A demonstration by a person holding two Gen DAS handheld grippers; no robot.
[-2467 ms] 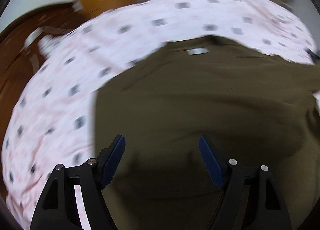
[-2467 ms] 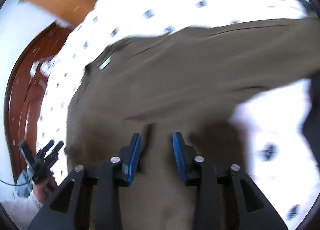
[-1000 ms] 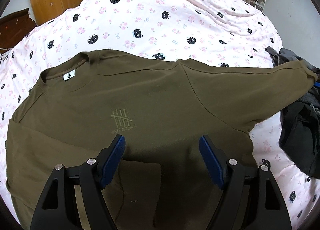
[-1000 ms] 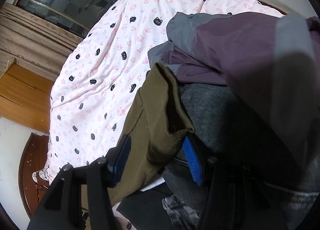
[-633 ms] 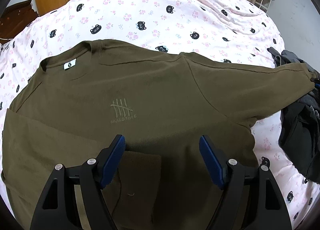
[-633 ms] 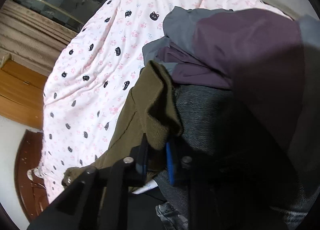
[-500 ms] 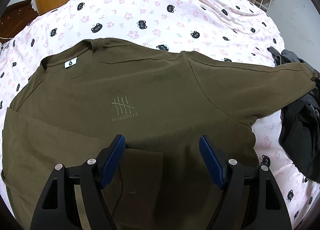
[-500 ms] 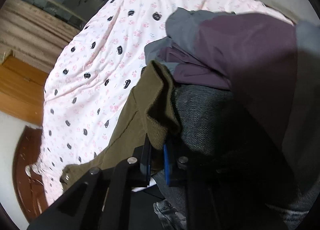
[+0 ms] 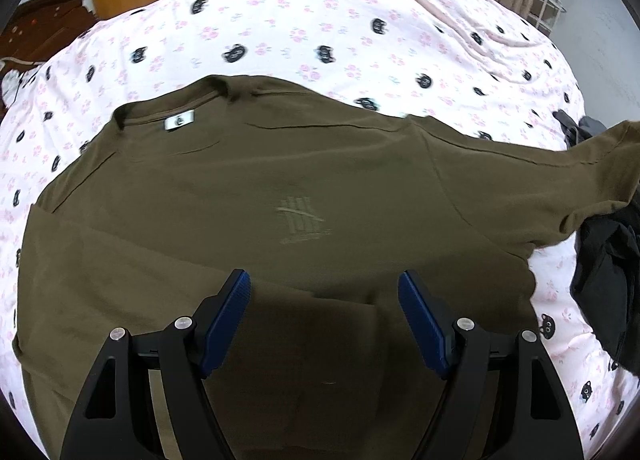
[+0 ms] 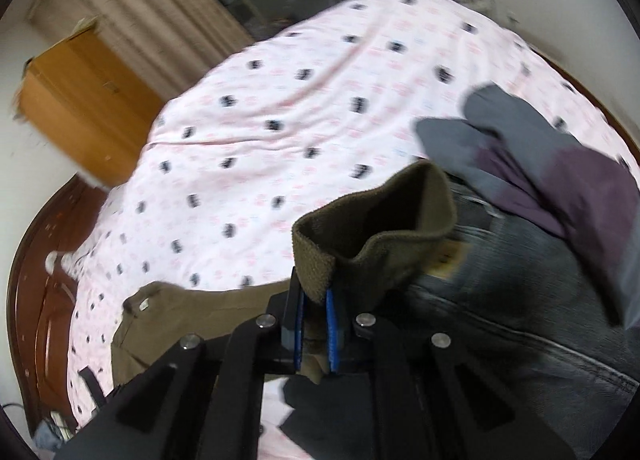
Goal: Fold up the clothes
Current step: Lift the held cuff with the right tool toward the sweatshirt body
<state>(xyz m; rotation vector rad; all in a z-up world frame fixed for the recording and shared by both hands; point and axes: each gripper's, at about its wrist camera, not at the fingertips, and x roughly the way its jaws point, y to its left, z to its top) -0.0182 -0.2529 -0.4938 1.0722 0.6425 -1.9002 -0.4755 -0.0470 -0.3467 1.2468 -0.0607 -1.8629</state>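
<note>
**Sleeve cuff pinched, shirt spread flat on the bed**

Pink cat-print bedding (image 9: 340, 16) carries an olive long-sleeved shirt (image 9: 256, 180), spread chest-up with its collar and white neck label (image 9: 179, 121) toward the far left and the hem near the camera. One sleeve is folded across the lower body of the shirt, its end lying between the fingers of the left gripper (image 9: 324, 316). The other sleeve (image 9: 532, 188) runs out long to the right, toward a heap of dark clothes (image 9: 608, 260) at the bed's edge.

That sleeve's ribbed cuff (image 10: 372, 236) is clamped by the right gripper (image 10: 316, 324), its blue pads closed tight on the fabric, with the cuff's mouth gaping above them. Jeans (image 10: 500, 300) and a grey-and-purple garment (image 10: 560, 164) lie just beside and behind it.

The left gripper hovers over the hem with its fingers spread wide, holding nothing.

The sleeve's long axis runs from the right gripper leftward toward the shirt body, so the right hand is the nearer one. In my judgement, folding it calls for carrying the cuff along that axis across the chest, to match the sleeve already folded in.
</note>
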